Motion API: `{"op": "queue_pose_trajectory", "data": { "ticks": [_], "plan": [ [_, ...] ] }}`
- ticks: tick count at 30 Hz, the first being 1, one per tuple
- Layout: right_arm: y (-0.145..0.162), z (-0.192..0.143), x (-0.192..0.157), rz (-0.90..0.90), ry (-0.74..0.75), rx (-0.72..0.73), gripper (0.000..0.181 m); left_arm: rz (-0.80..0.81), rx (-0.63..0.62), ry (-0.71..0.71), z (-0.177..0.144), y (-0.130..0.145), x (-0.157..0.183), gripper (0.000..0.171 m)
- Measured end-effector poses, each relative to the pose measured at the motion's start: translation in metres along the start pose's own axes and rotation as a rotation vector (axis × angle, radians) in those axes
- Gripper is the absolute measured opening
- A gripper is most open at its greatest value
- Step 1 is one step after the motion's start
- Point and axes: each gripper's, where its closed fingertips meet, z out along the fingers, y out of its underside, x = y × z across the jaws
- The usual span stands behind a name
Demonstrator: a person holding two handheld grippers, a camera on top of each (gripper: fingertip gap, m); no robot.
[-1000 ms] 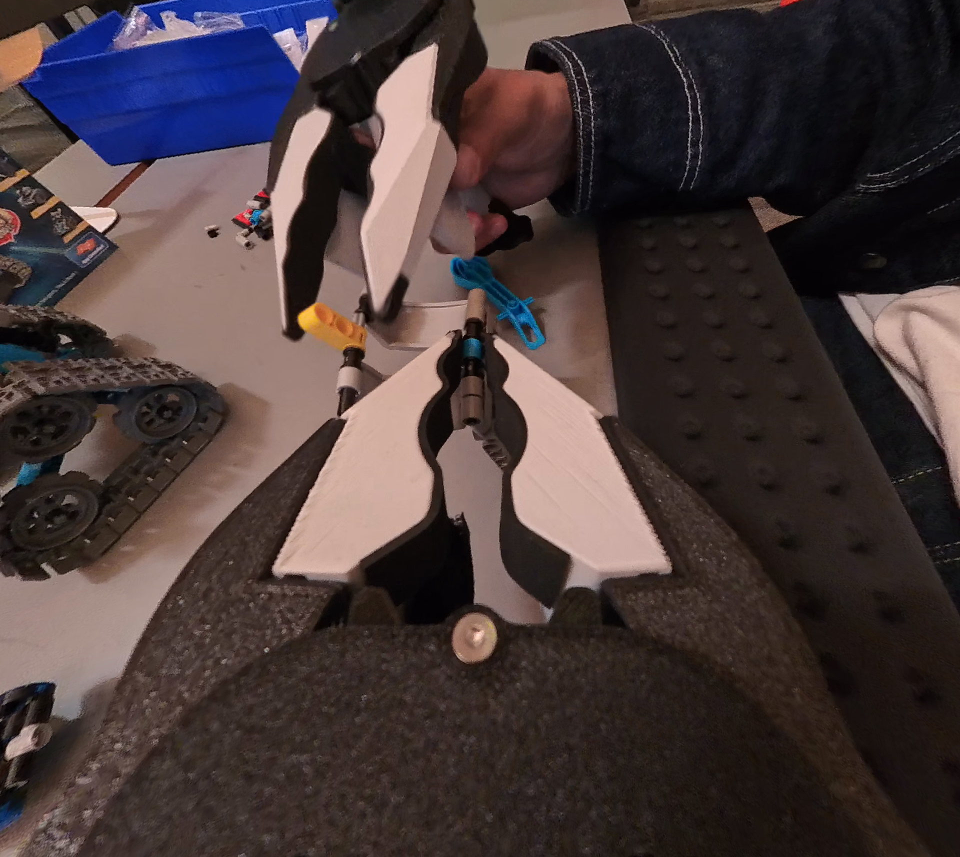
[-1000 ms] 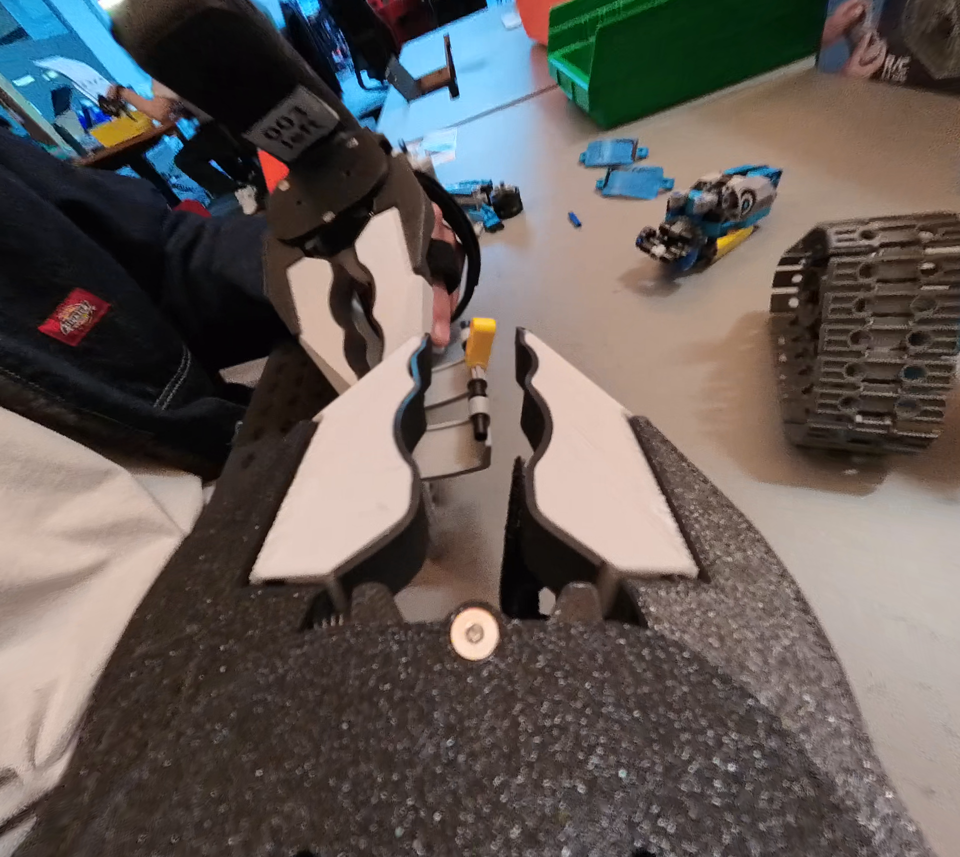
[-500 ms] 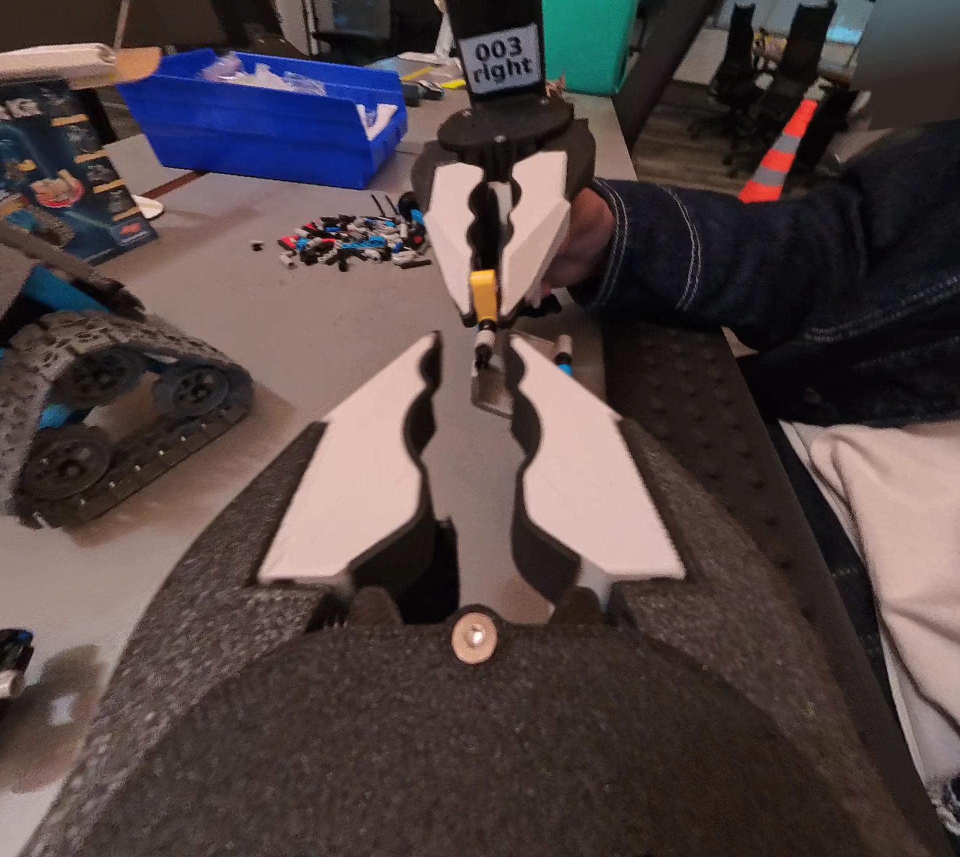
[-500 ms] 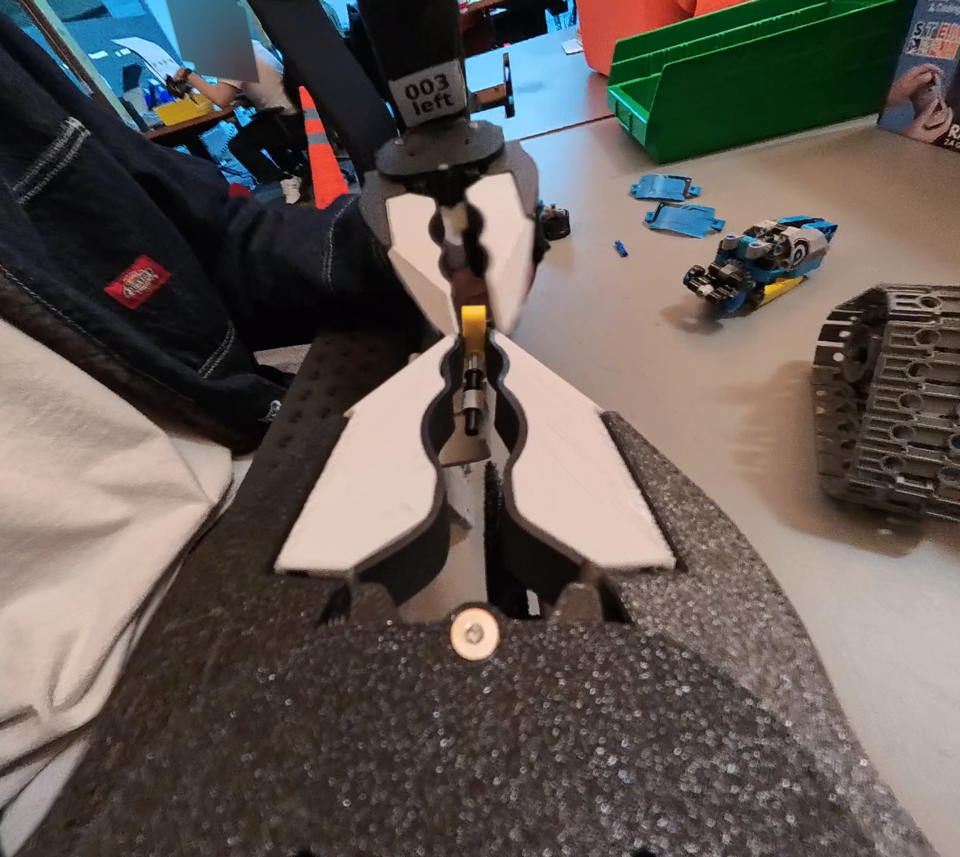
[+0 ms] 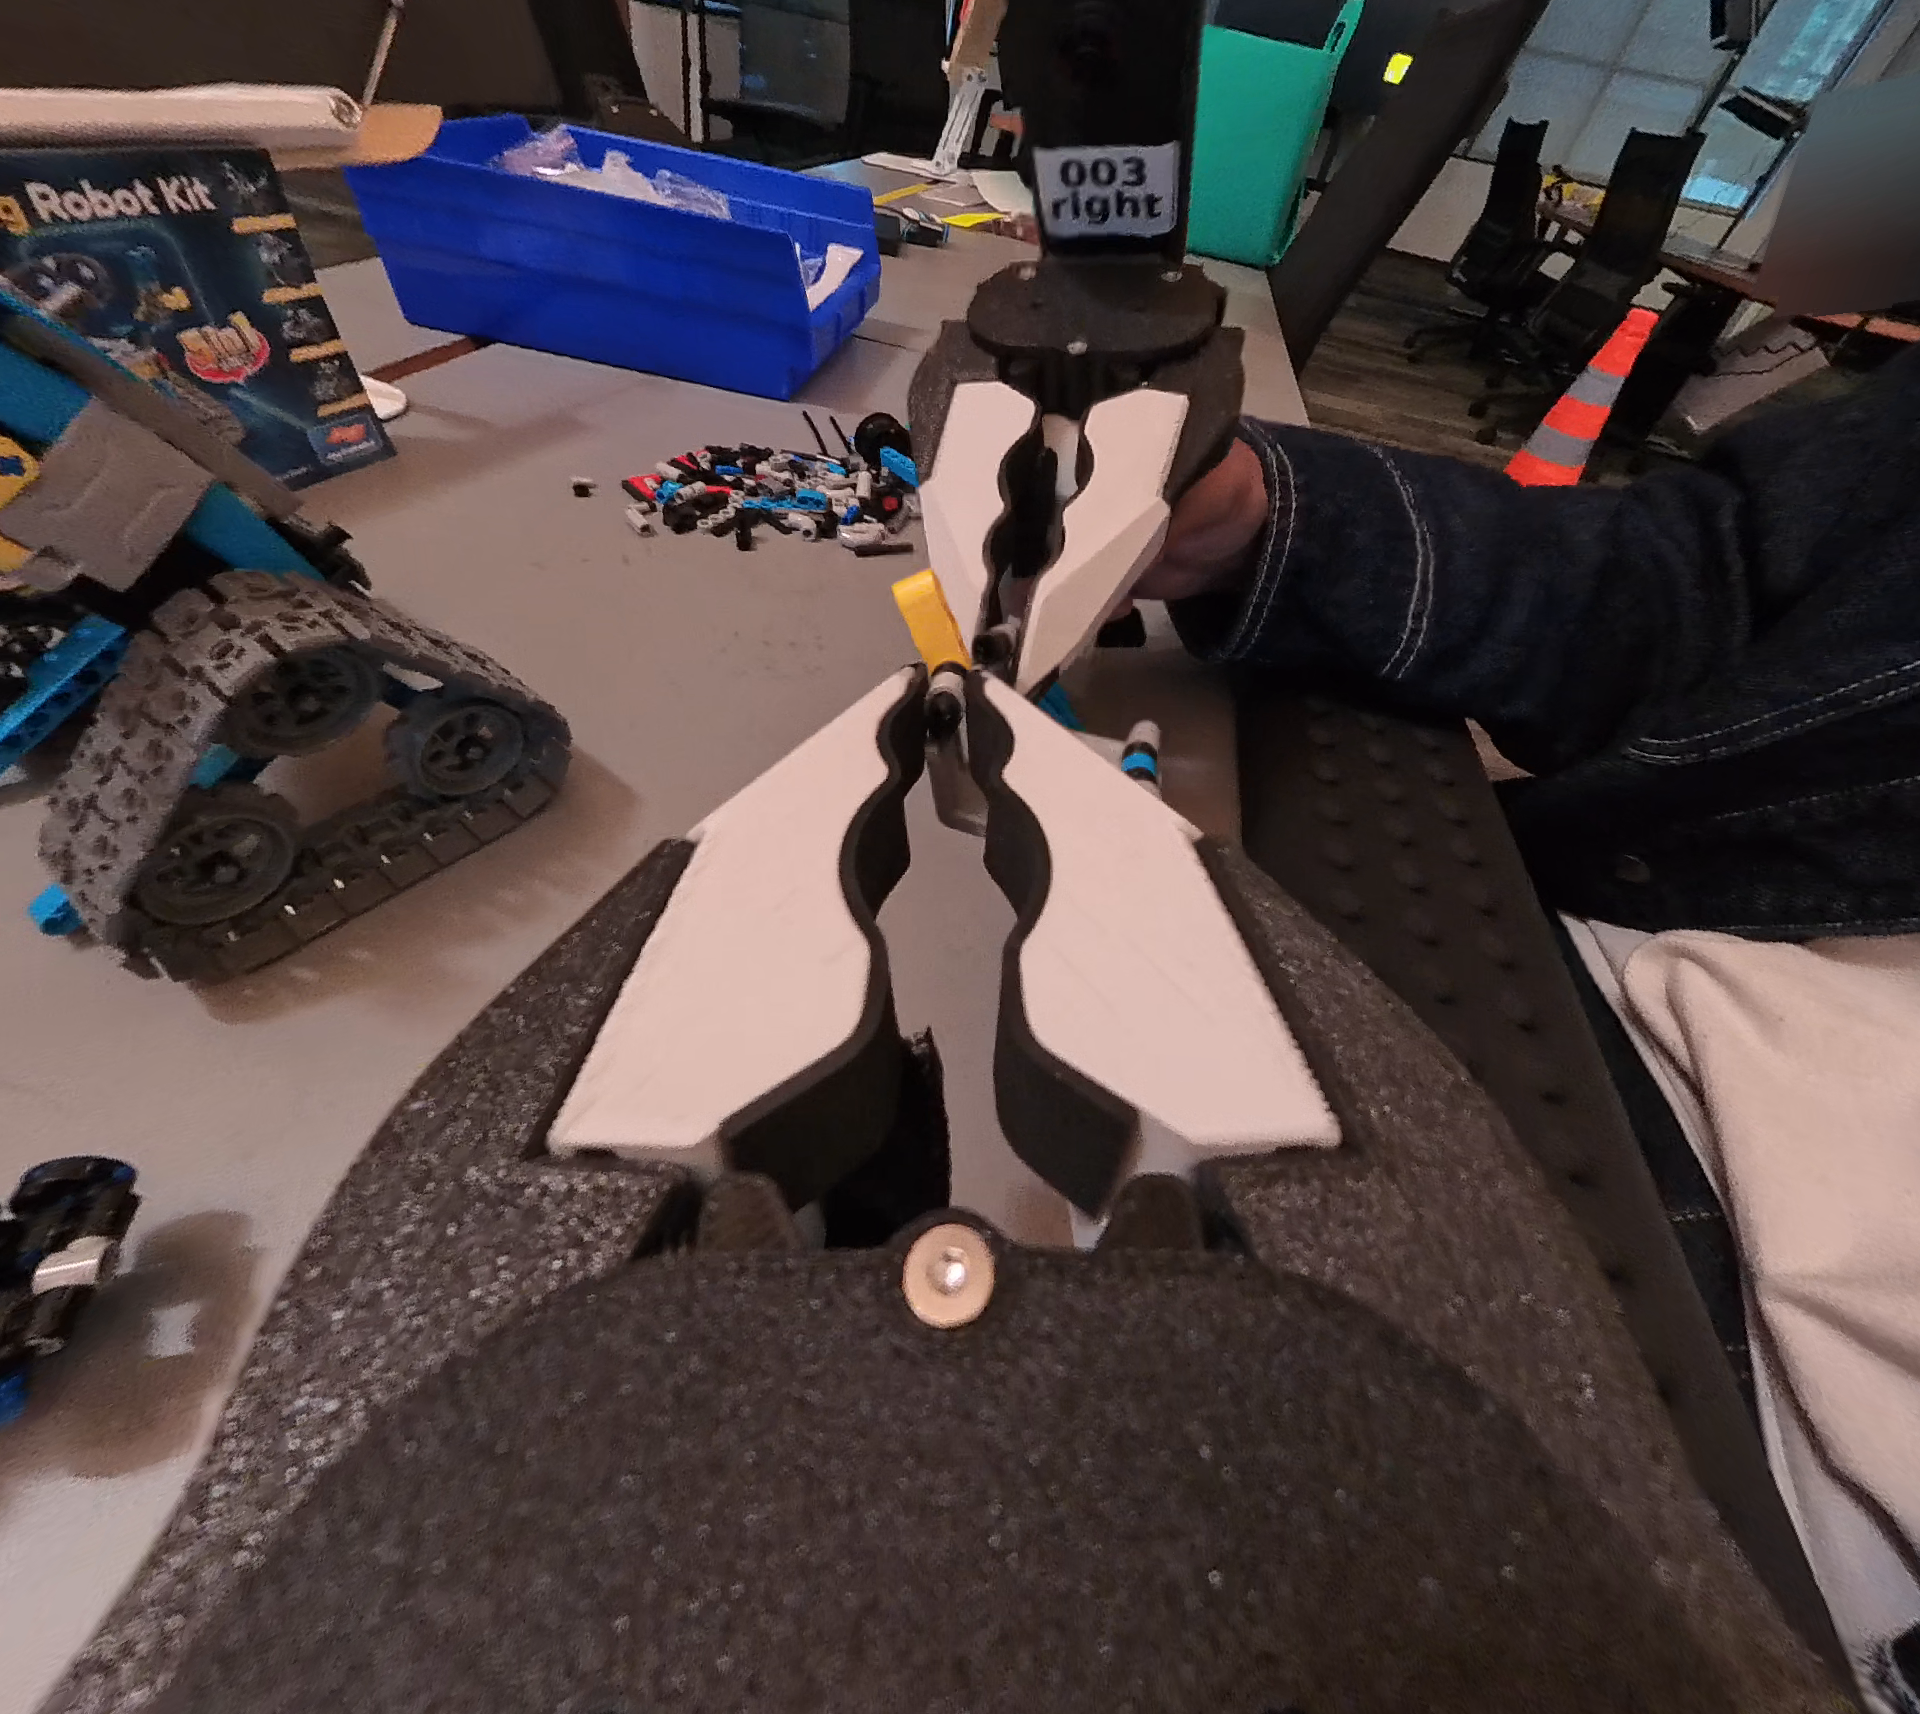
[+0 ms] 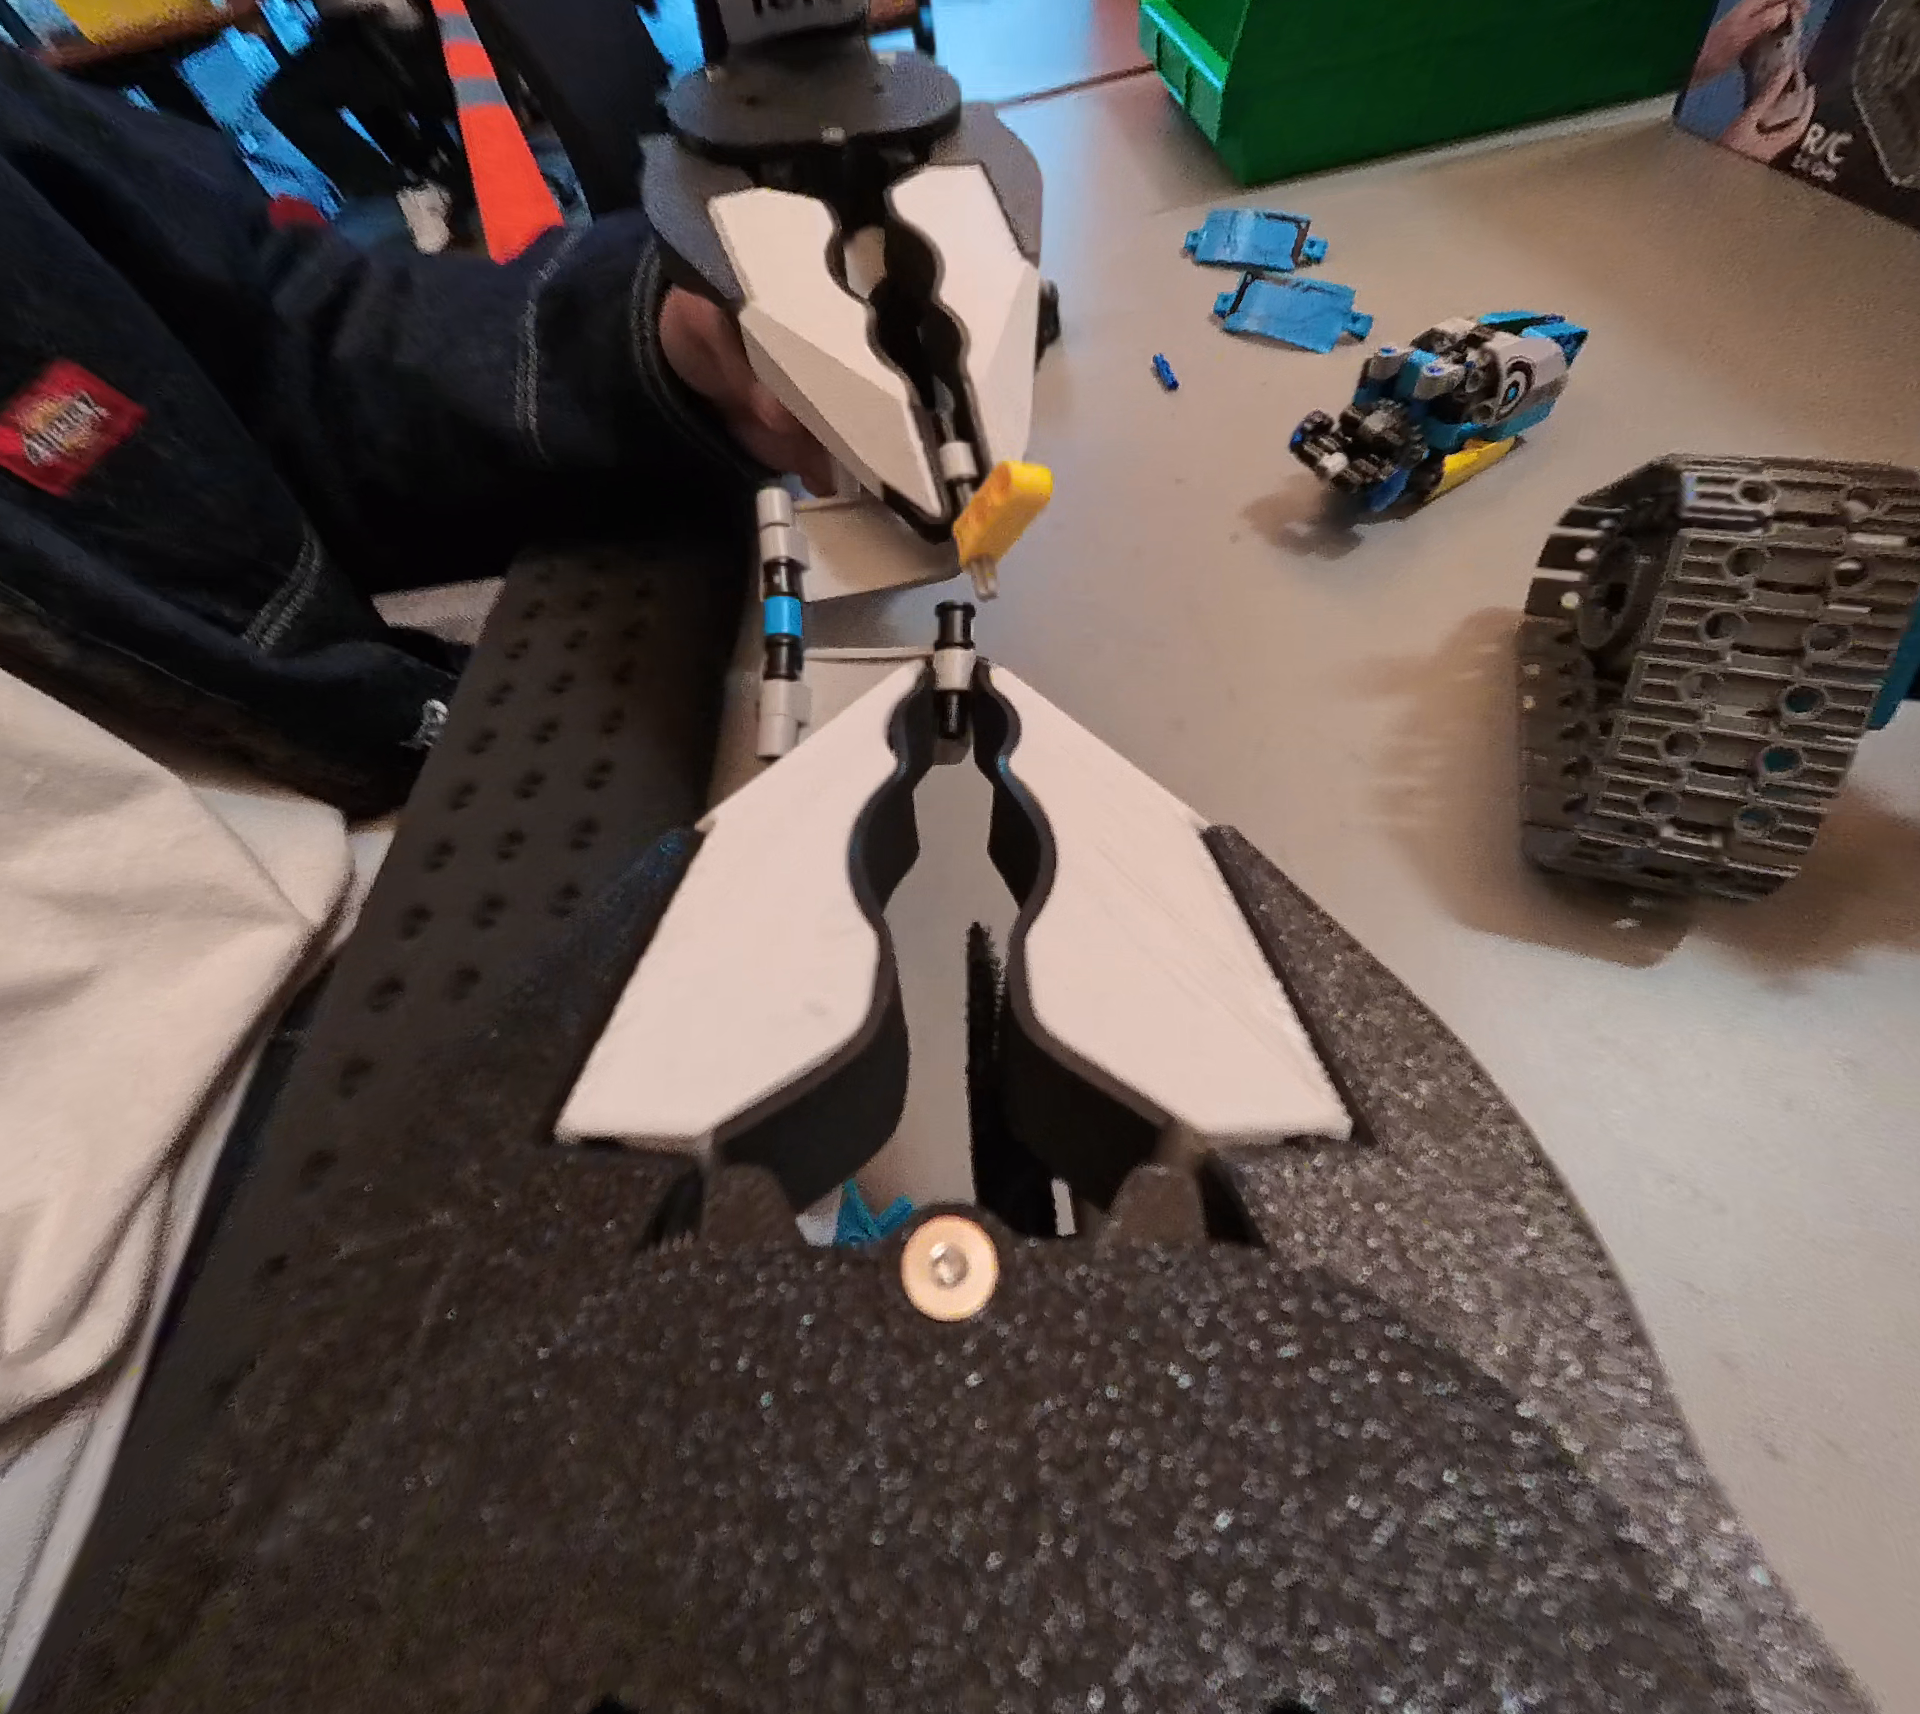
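While the left gripper (image 5: 943,693) is pinched shut on a thin rod (image 6: 957,459) tipped with a smooth yellow block (image 6: 1000,509), the right gripper (image 6: 951,677) is clamped on a tiny grey-and-black pin (image 6: 951,654). Both plastic bits hang close together but not touching, off to the side of the bumpy grey track (image 6: 1714,688).

White-fingered hand-held gripper (image 5: 947,696), seemingly denim sleeve (image 5: 1558,563)

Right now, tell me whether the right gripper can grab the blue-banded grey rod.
Probably not: the right gripper, jaws shut on a black-and-white pin, is occupied, though the rod lies uncovered beside it.
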Motion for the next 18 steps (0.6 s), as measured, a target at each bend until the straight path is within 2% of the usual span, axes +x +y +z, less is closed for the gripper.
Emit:
{"op": "queue_pose_trajectory", "data": {
  "ticks": [3,12,15,18],
  "plan": [
    [0.004,0.004,-0.002,-0.011,0.0,-0.029,0.004,0.012,-0.041,0.003,0.005,0.007,0.002,0.005],
    [-0.003,-0.003,0.0,0.008,-0.02,0.021,0.006,0.016,-0.022,0.016,0.005,0.004,0.006,0.005],
    [-0.016,-0.009,0.002,0.087,-0.053,0.107,0.03,0.016,-0.011,0.013,0.004,0.002,0.005,0.005],
    [-0.025,-0.005,-0.004,0.129,-0.103,0.165,0.031,0.033,-0.01,0.037,0.006,0.001,0.012,0.005]
  ]
}}
